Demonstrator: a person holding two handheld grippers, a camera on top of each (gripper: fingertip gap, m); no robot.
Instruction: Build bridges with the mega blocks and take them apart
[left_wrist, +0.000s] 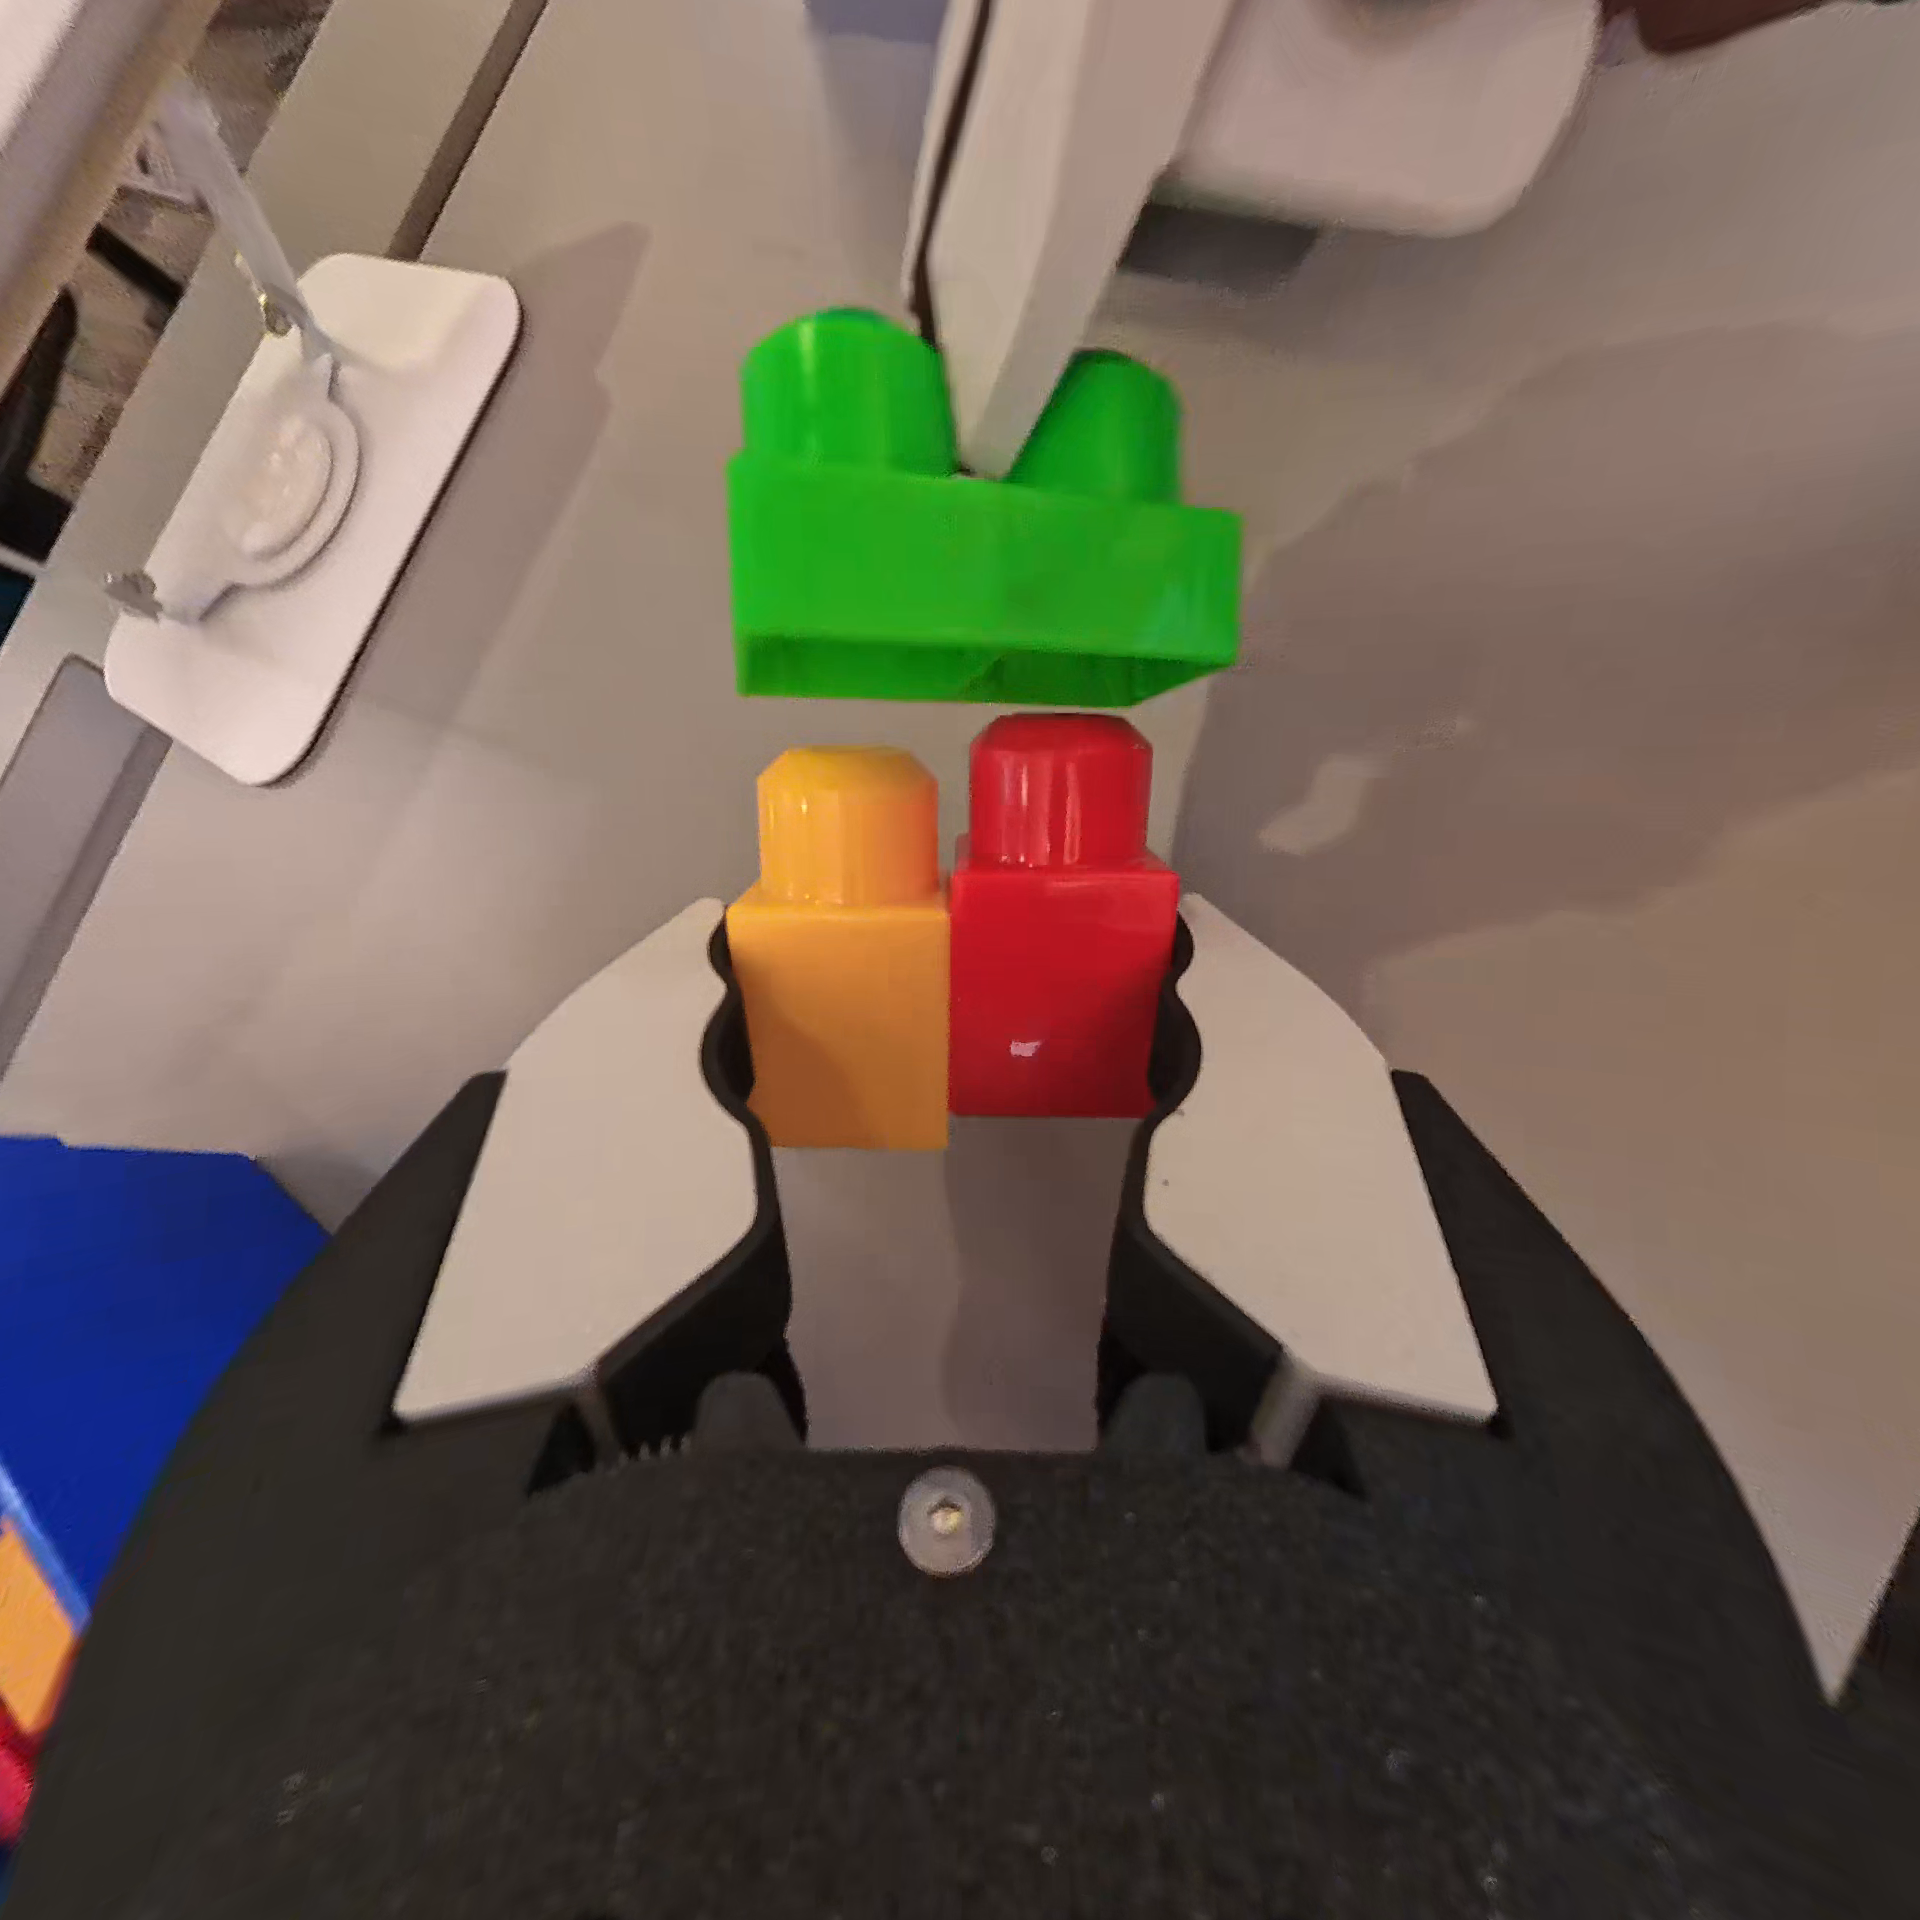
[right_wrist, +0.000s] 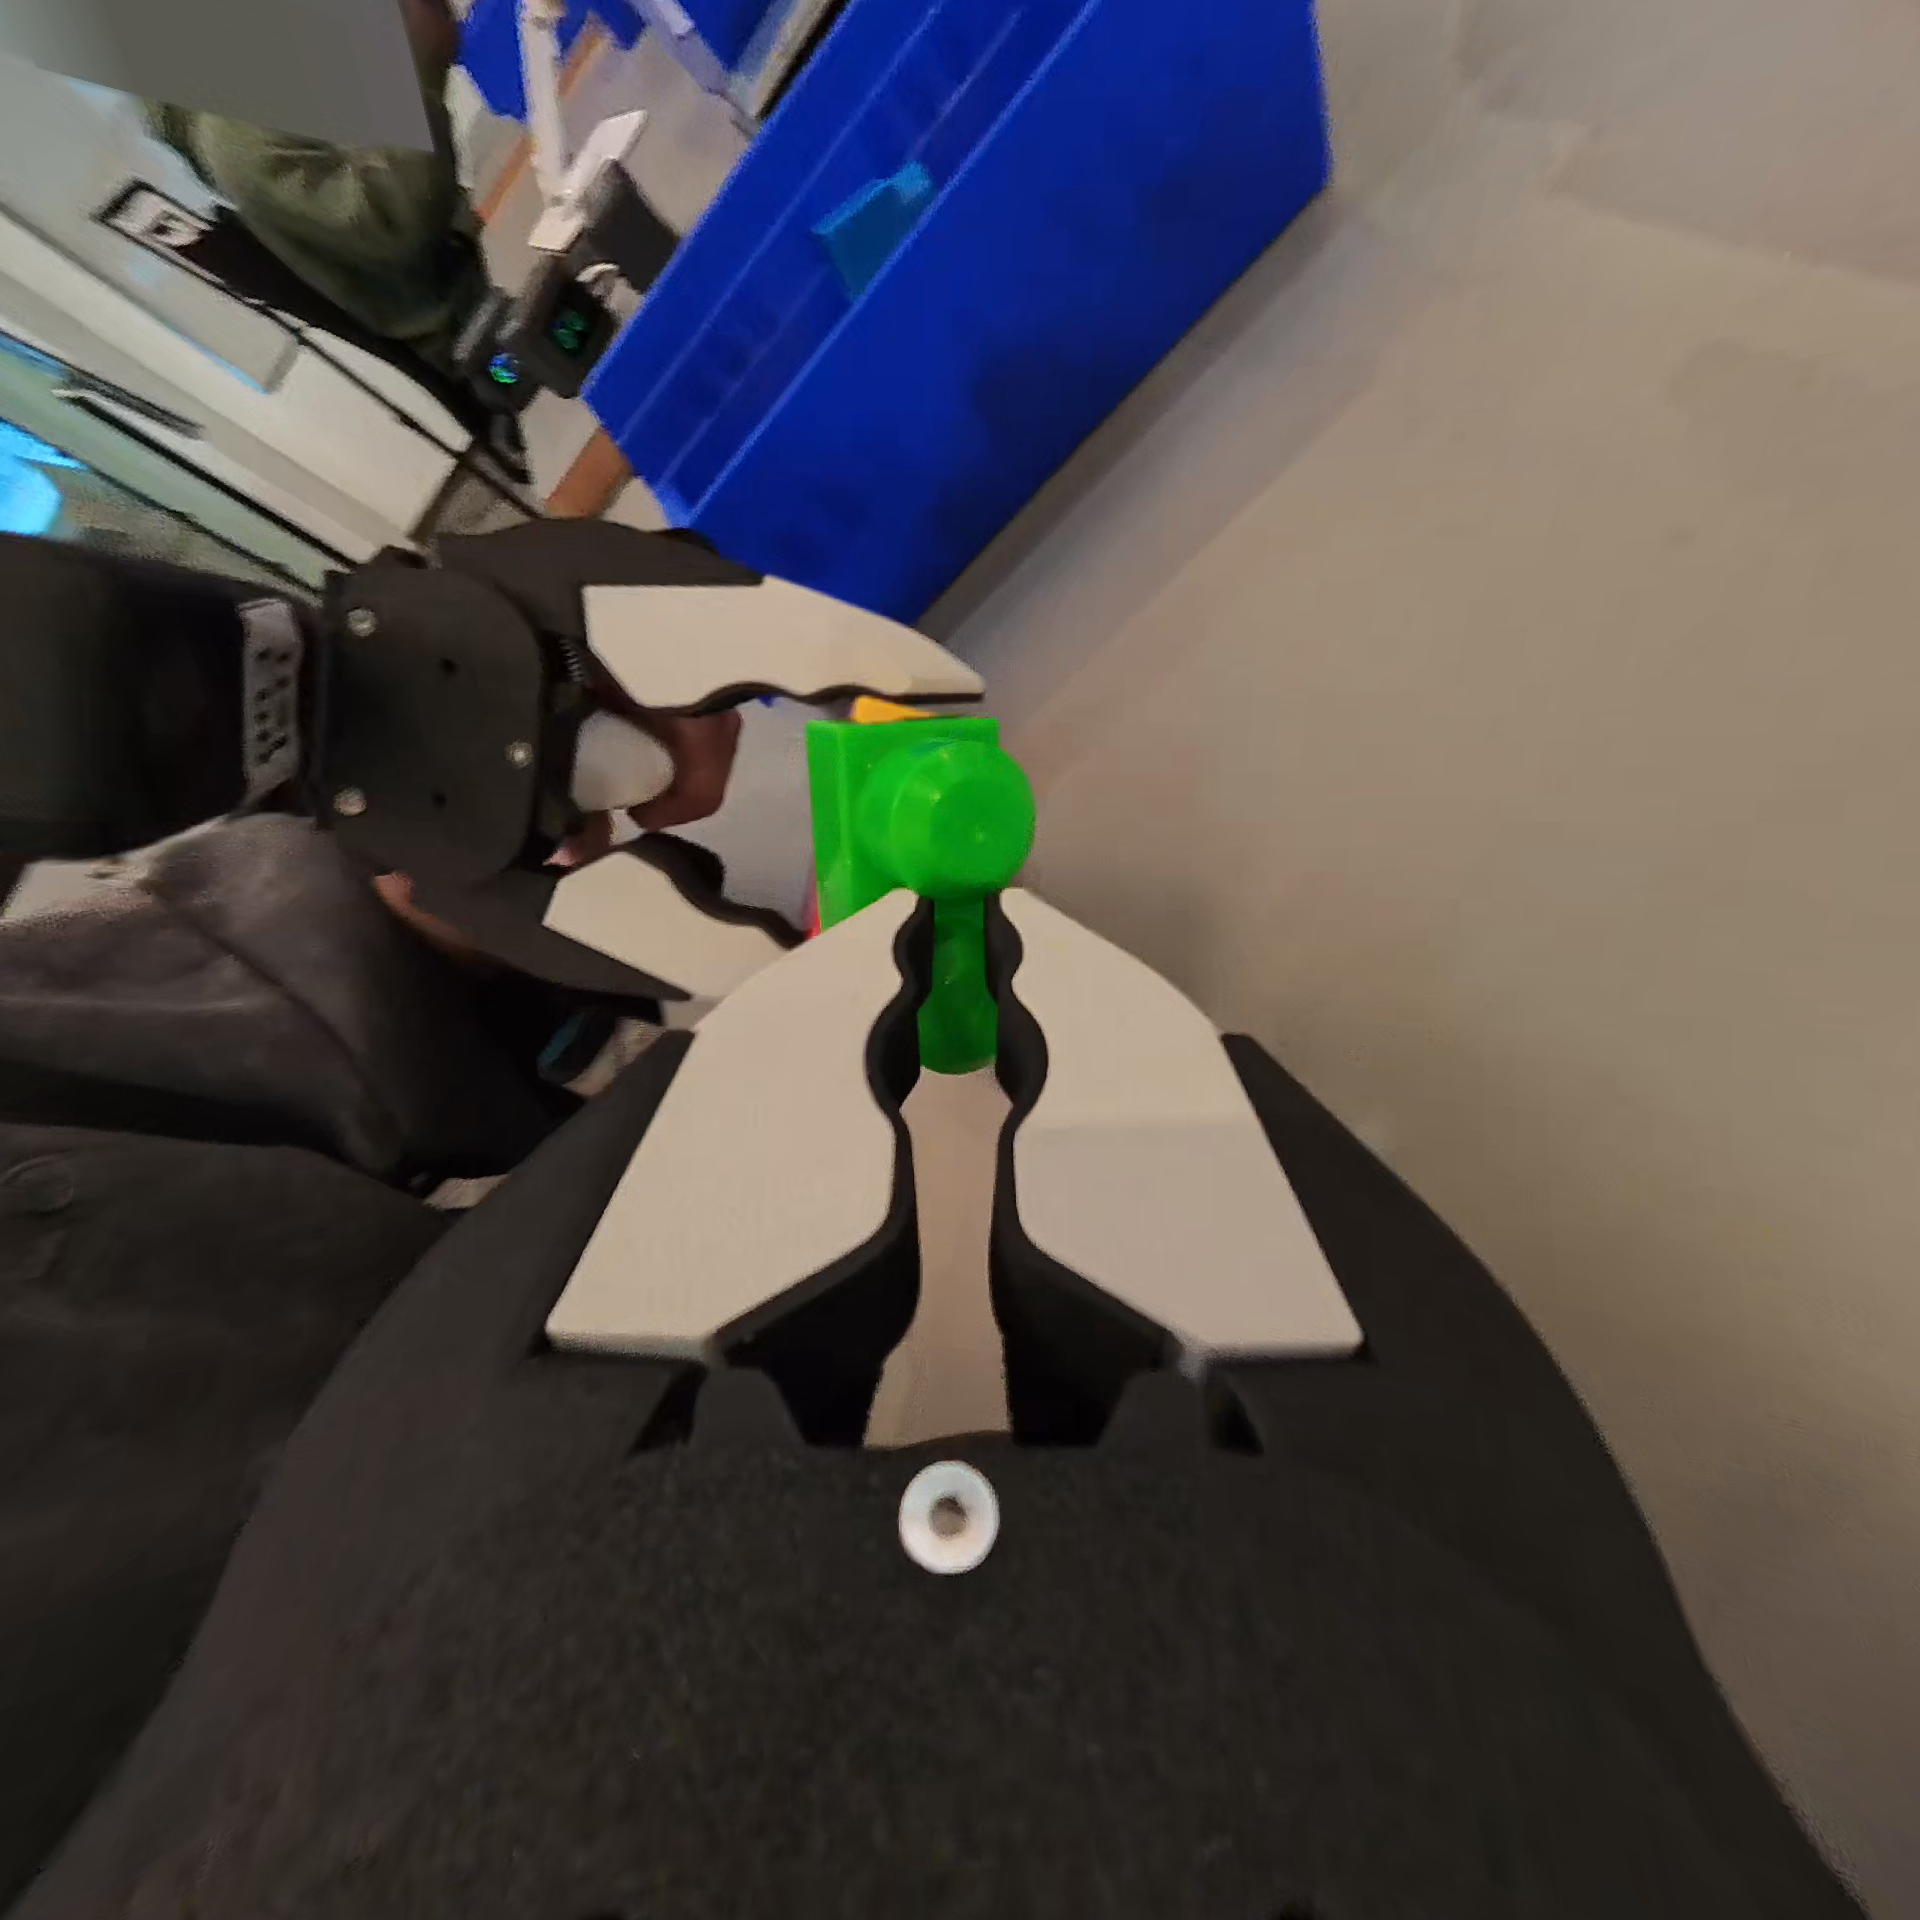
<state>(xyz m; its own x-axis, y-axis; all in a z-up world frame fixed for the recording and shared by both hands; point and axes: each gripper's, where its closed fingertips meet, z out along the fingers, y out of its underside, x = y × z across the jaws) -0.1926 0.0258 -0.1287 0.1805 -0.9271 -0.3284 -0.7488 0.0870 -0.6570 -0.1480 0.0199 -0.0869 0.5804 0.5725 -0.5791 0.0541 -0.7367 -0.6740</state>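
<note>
In your left wrist view, your left claw (left_wrist: 951, 1008) is clamped on two single-stud blocks pressed side by side: the orange block (left_wrist: 842, 1023) on the left and the red block (left_wrist: 1055, 992) on the right, studs pointing away from you. The green block (left_wrist: 977, 561), a two-stud piece, sits just beyond their studs with a thin gap between, gripped by the right claw (left_wrist: 987, 395) reaching in from above. A blue bin (left_wrist: 114, 1351) sits at lower left on the table (left_wrist: 1558, 935).

In your right wrist view, your right claw (right_wrist: 954, 935) pinches one stud of the green block (right_wrist: 914, 821); the left claw (right_wrist: 831, 810) is beside it.
</note>
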